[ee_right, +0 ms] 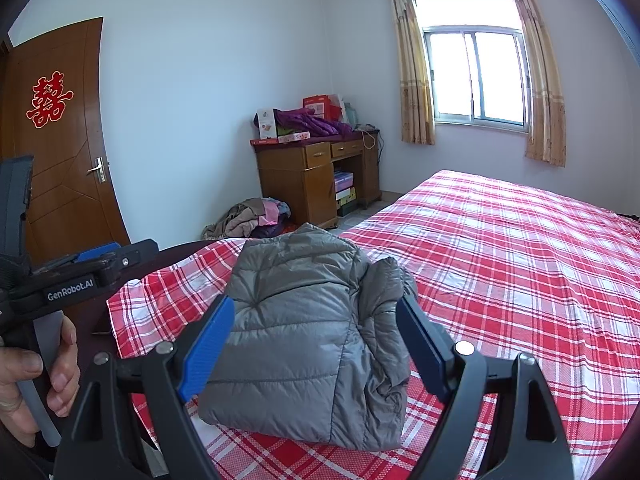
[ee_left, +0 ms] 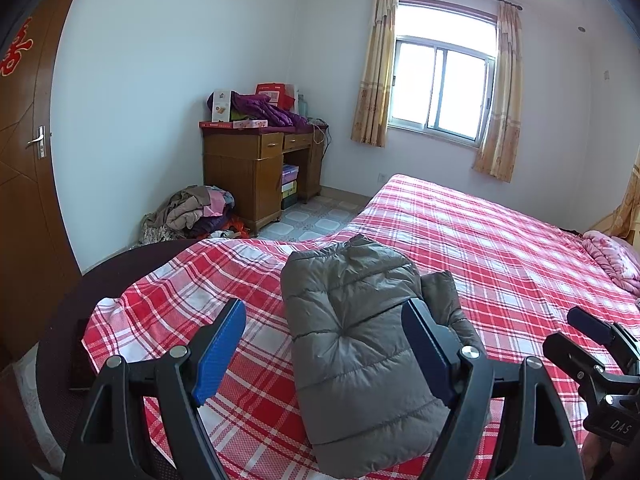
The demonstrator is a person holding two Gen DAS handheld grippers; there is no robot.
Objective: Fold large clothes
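A grey quilted puffer jacket point(ee_left: 360, 332) lies folded into a compact bundle on the red-and-white checked bed sheet point(ee_left: 500, 248). It also shows in the right wrist view point(ee_right: 304, 344), with a sleeve bunched on its right side. My left gripper point(ee_left: 324, 336) is open and empty, held just above the near part of the jacket. My right gripper point(ee_right: 316, 332) is open and empty too, its blue-padded fingers straddling the jacket without touching it. The right gripper shows at the right edge of the left wrist view point(ee_left: 592, 340). The left gripper shows at the left of the right wrist view point(ee_right: 96, 258).
A wooden desk point(ee_left: 256, 168) piled with boxes and purple clothes stands against the far wall. A heap of clothes point(ee_left: 192, 216) lies on the floor beside it. A brown door point(ee_right: 60, 152) is at the left. A pink quilt point(ee_left: 612, 256) lies at the bed's far right.
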